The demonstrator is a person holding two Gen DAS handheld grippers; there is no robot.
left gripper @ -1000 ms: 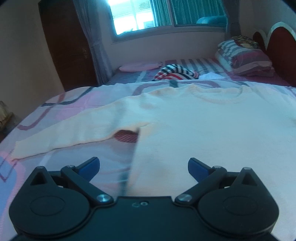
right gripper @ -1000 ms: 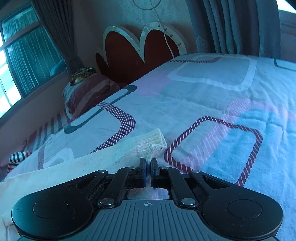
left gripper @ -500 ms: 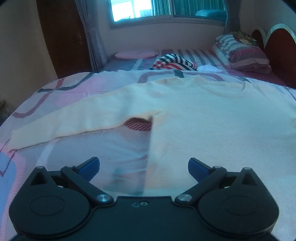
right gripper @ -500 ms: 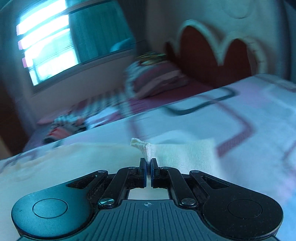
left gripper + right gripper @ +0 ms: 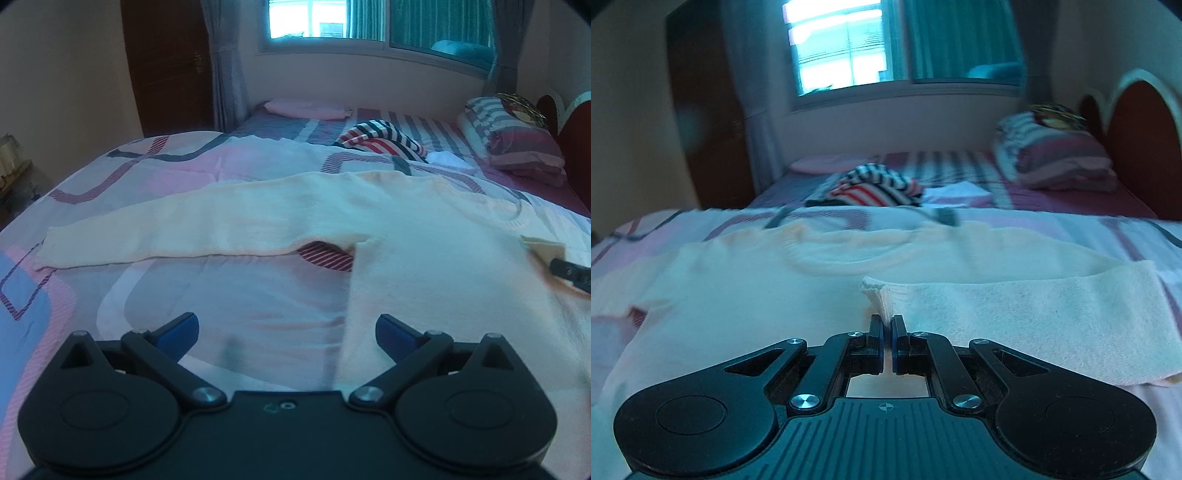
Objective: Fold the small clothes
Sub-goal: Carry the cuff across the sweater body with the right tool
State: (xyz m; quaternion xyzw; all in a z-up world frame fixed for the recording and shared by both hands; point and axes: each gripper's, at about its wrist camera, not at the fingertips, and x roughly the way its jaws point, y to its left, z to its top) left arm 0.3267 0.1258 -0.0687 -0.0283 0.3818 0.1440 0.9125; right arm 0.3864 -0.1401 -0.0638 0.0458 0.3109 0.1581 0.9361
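A cream long-sleeved sweater [image 5: 424,258] lies flat on the patterned bedspread [image 5: 184,288], its left sleeve [image 5: 184,229] stretched out to the left. My left gripper [image 5: 287,328] is open and empty, low over the sweater's left hem edge. My right gripper [image 5: 886,326] is shut on the cuff [image 5: 877,295] of the right sleeve [image 5: 1034,317], which is folded across the sweater's chest [image 5: 738,295] just below the neckline. The right gripper also shows at the right edge of the left wrist view [image 5: 550,258].
A striped garment [image 5: 380,142] and a white cloth [image 5: 448,158] lie farther back on the bed. Pillows [image 5: 513,144] are stacked by the red headboard [image 5: 1137,140] at the right. A pink pillow [image 5: 306,107] lies under the window. A dark wardrobe [image 5: 166,62] stands at the left.
My right gripper has swung left, carrying the sleeve cuff from the bedspread onto the sweater's chest. My left gripper has shifted left, so more of the left sleeve shows.
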